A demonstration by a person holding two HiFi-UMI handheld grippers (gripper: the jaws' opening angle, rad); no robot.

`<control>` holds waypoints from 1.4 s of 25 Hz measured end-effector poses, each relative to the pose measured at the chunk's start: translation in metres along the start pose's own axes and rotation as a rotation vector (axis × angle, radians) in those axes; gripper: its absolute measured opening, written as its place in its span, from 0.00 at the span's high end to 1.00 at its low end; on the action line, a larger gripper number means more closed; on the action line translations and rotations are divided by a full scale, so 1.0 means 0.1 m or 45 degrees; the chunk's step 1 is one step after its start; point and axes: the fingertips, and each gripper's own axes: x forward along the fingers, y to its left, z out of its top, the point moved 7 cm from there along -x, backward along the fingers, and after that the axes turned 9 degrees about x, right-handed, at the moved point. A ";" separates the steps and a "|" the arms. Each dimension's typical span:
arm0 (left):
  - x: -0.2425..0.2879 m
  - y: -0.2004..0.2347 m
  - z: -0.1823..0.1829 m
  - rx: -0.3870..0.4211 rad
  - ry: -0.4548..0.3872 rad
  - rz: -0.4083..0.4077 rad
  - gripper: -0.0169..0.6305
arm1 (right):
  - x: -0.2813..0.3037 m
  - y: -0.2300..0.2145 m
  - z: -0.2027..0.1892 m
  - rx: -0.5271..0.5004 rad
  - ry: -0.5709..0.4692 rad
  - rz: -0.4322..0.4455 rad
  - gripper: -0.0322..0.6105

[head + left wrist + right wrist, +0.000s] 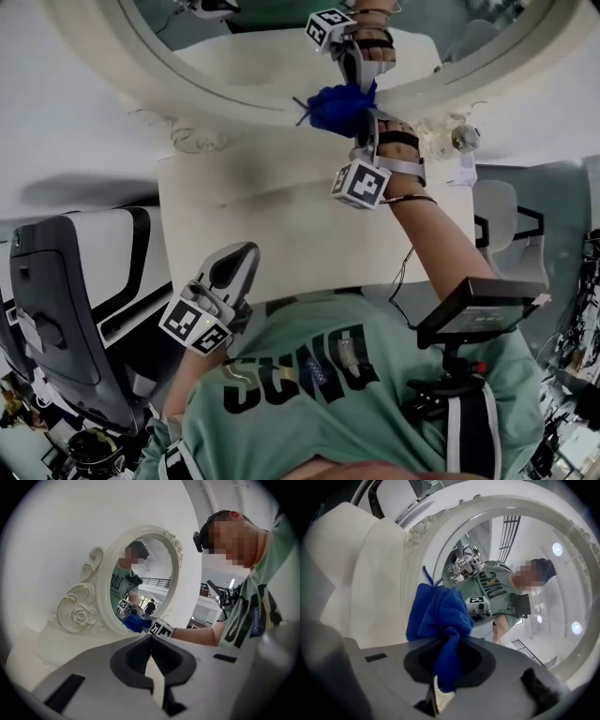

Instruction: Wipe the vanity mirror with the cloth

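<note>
The right gripper (444, 670) has its jaws clamped on a blue cloth (438, 616). A thin tail of the cloth runs back between the fingers, while its bunched bulk bulges out past the fingertips and lies against the glass of the vanity mirror (487, 506), just inside the carved white frame. The left gripper (150, 641) has its jaws closed together with nothing between them, low over the white tabletop (281, 234), well apart from cloth and mirror.
</note>
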 end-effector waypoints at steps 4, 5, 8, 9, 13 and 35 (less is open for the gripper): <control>-0.22 -0.04 0.32 0.070 -0.072 0.025 0.96 | 0.02 0.08 0.07 0.039 0.025 0.096 0.87; -0.26 -0.08 0.42 0.094 -0.095 0.030 0.96 | 0.02 0.07 0.08 0.050 0.016 0.129 0.87; -0.28 -0.22 0.72 0.186 -0.161 0.027 0.96 | 0.01 -0.02 0.09 0.088 -0.029 0.223 0.87; -0.28 -0.29 0.80 0.214 -0.178 0.025 0.96 | -0.04 -0.02 0.08 0.085 -0.047 0.252 0.87; -0.27 -0.60 1.02 0.298 -0.236 0.046 0.96 | -0.41 0.01 -0.01 0.040 -0.173 0.336 0.87; 0.39 -1.47 1.06 0.410 -0.268 0.176 0.96 | -1.66 -3.35 0.23 0.195 -0.782 -0.476 0.87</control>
